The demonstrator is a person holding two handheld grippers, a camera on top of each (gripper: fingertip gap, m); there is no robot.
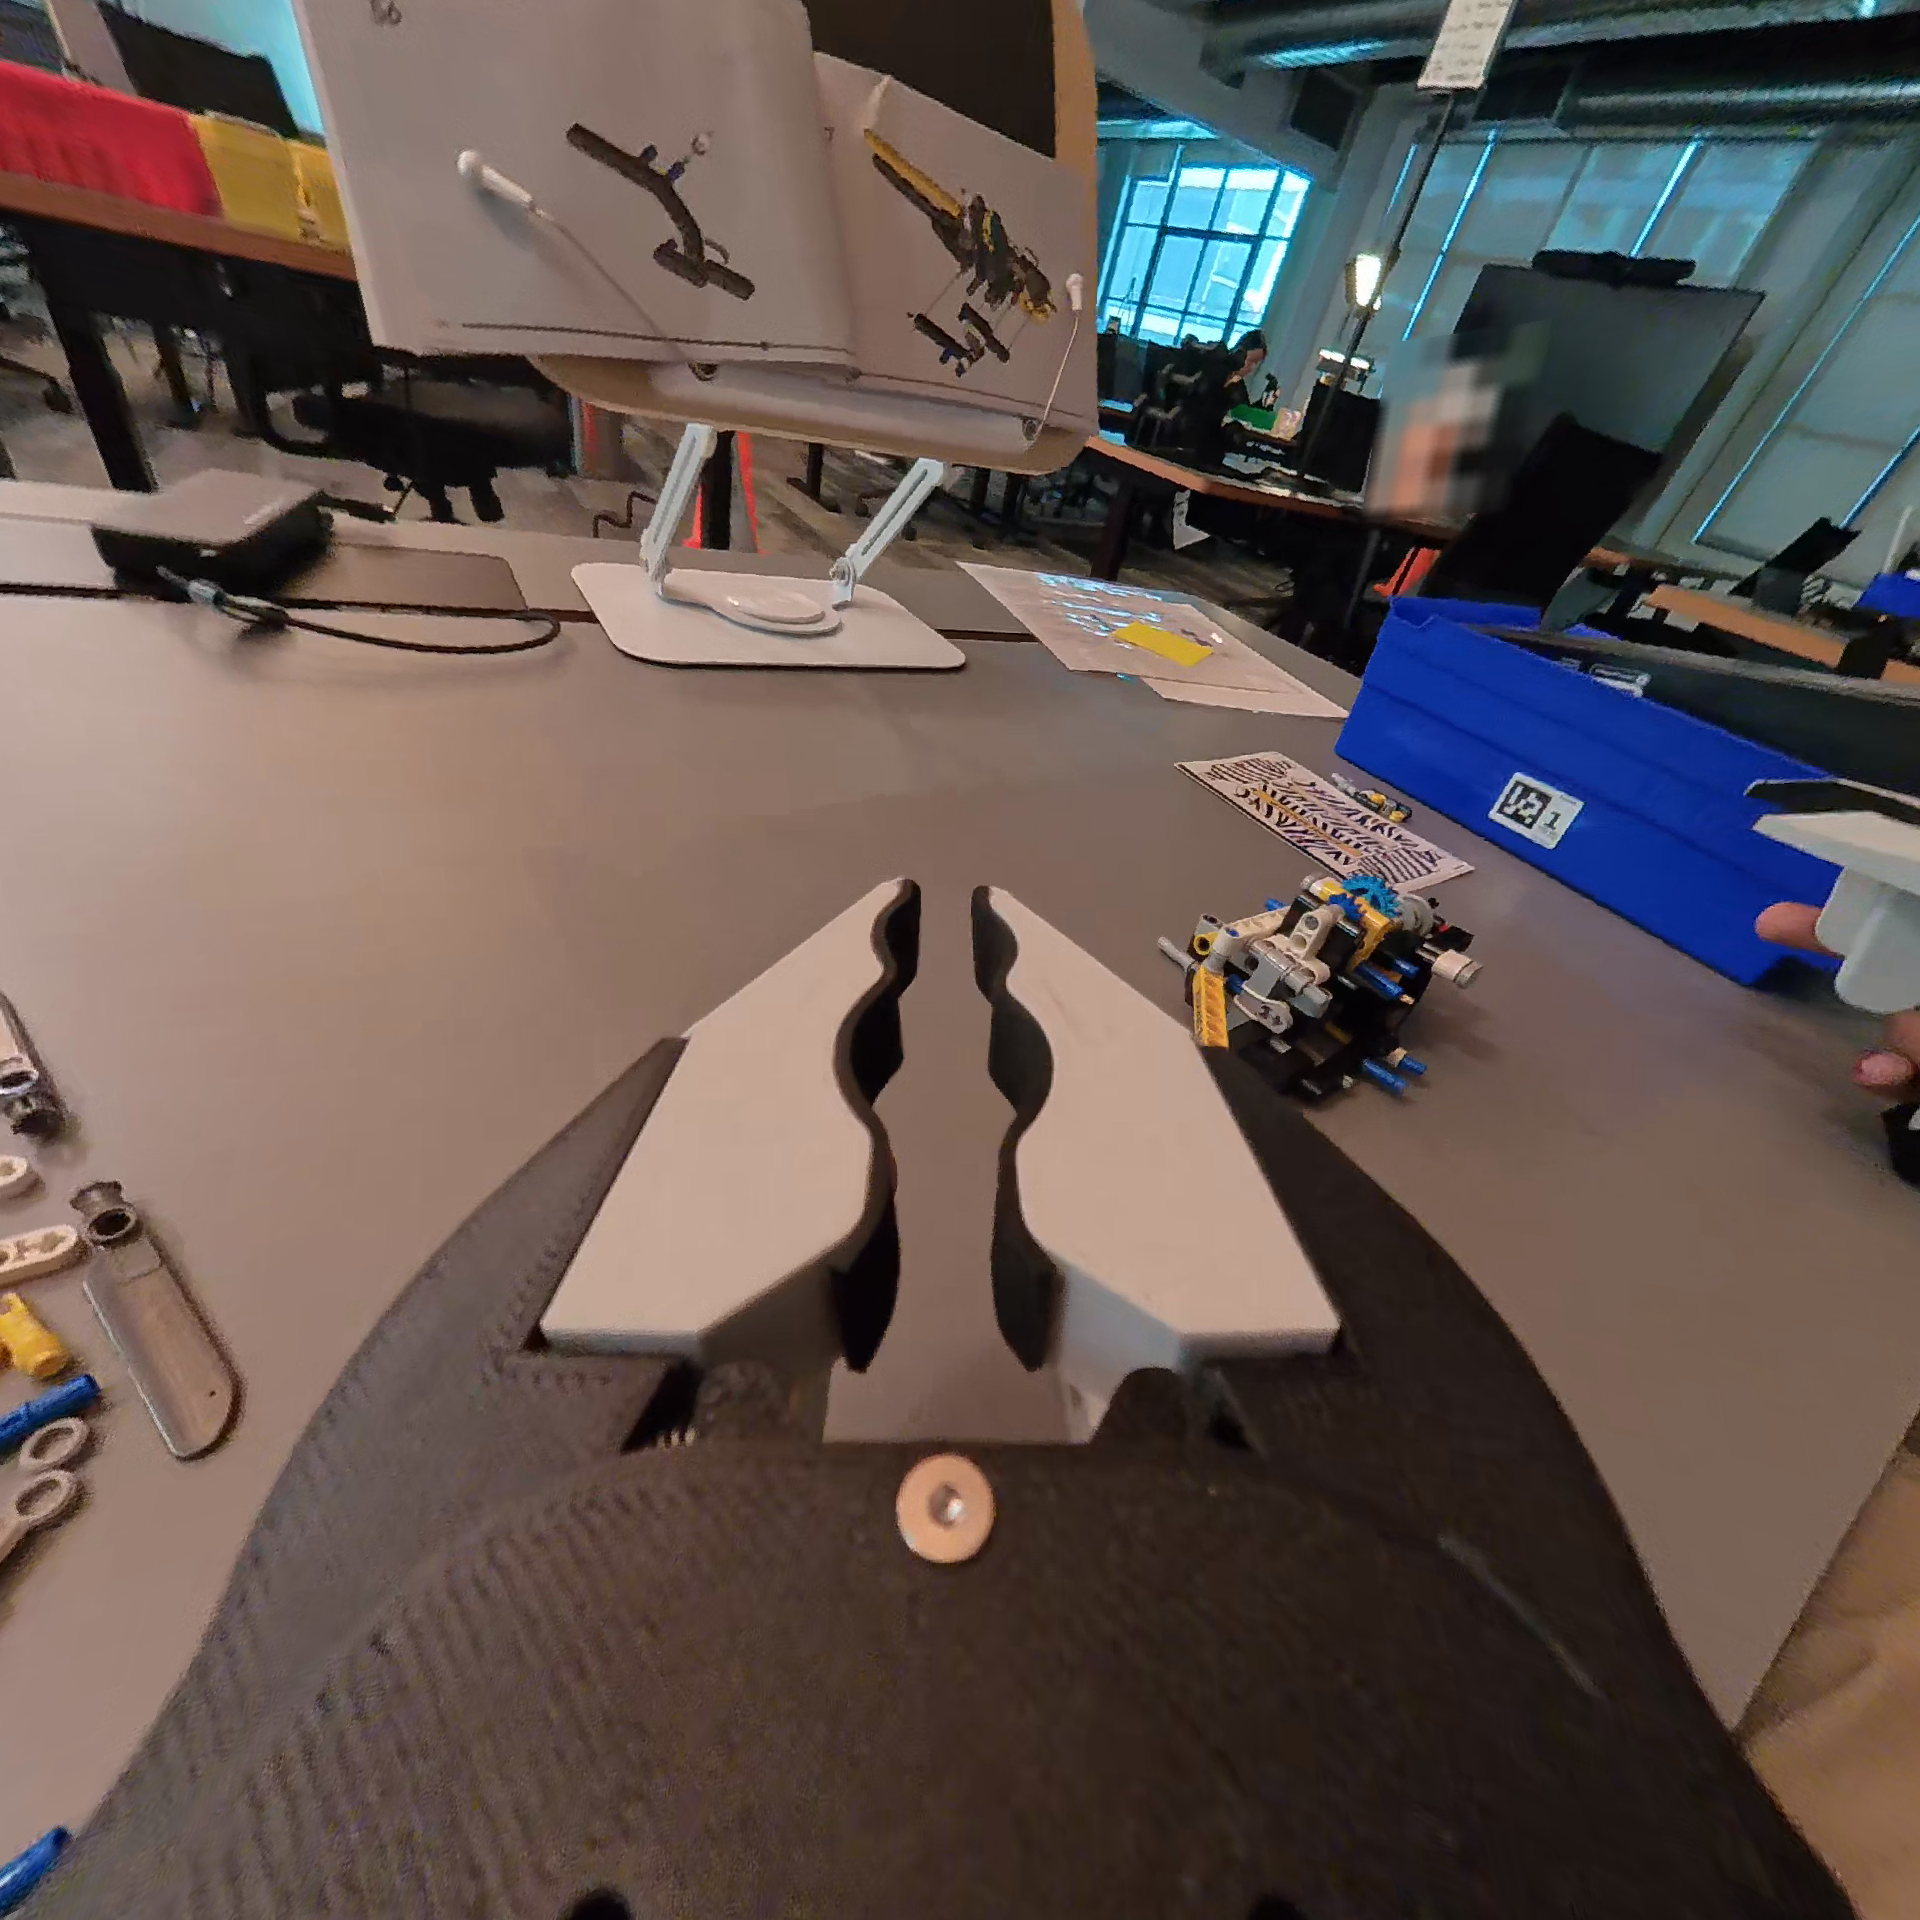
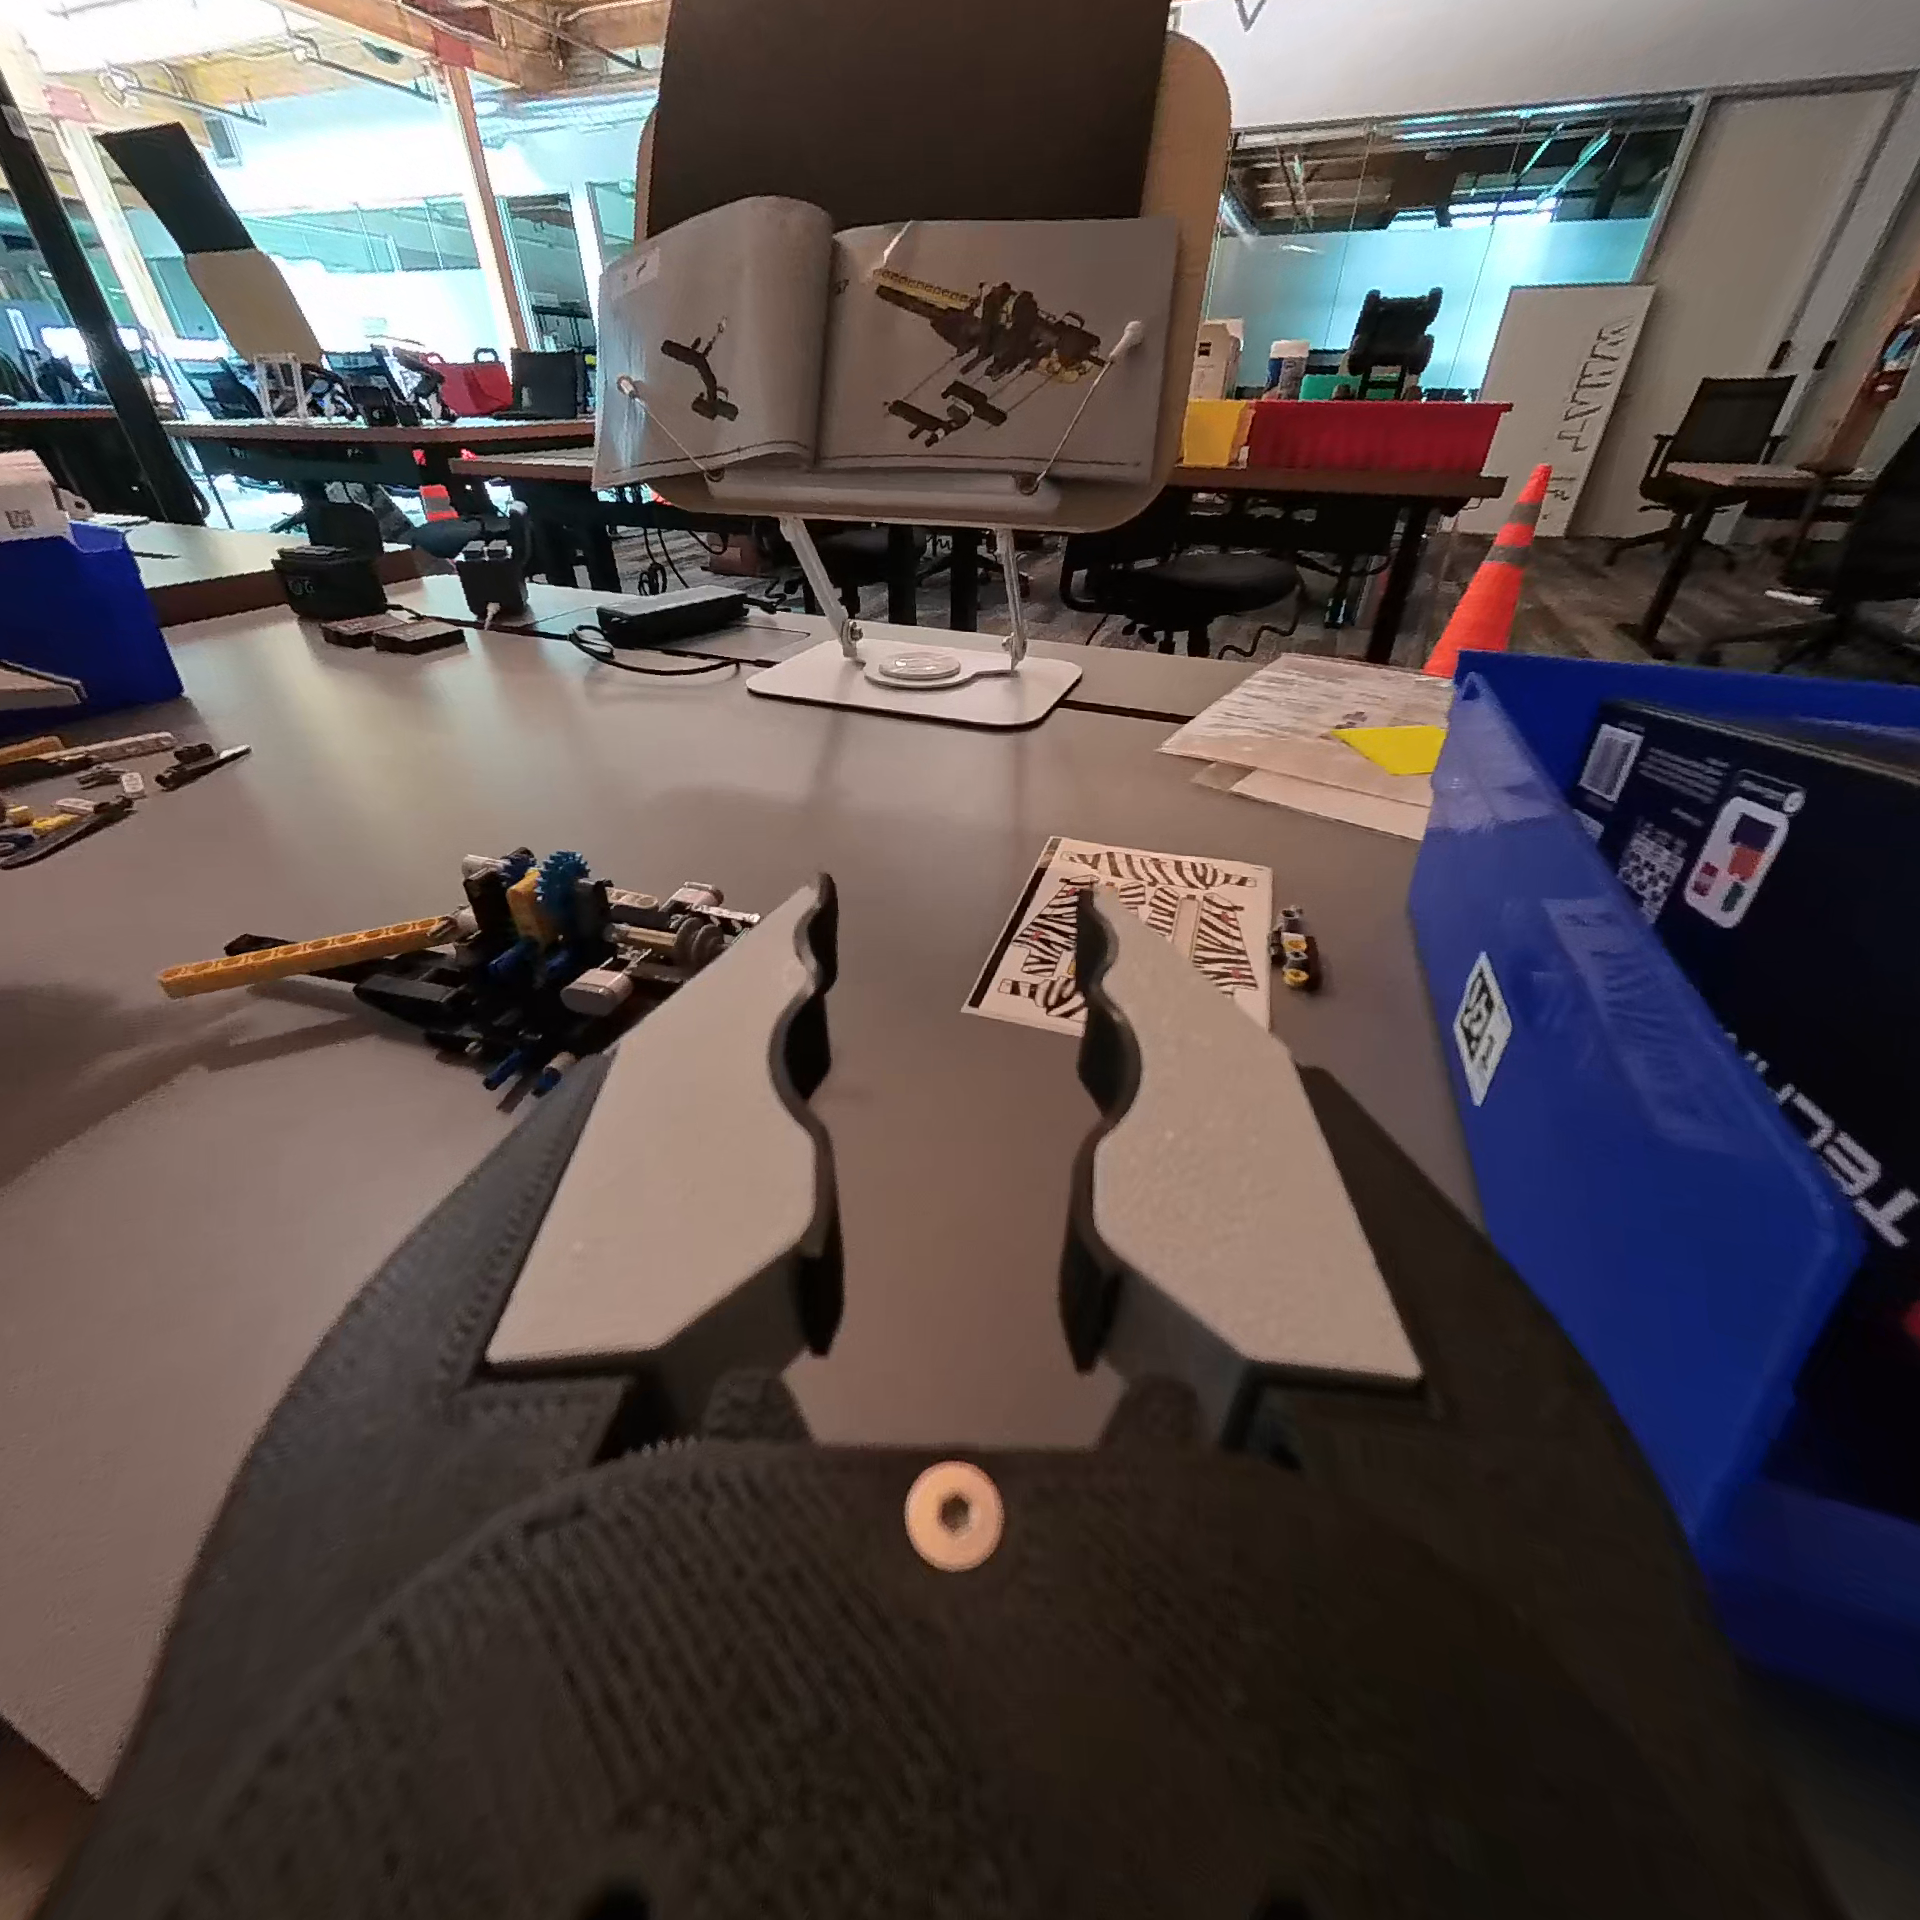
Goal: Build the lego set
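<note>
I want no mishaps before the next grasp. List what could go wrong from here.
1. The half-built black, yellow and blue lego assembly has a long yellow beam jutting sideways; the open right gripper beside it might knock it.
2. The small loose brick cluster beside the zebra-striped sticker sheet could be swept off.
3. The left gripper, nearly closed and empty, hovers near scattered loose pieces it may scatter further.

The surface is grey, the bin blue. The model mixes black, yellow, blue and grey; the sticker sheet bears black-and-white stripes.
</note>
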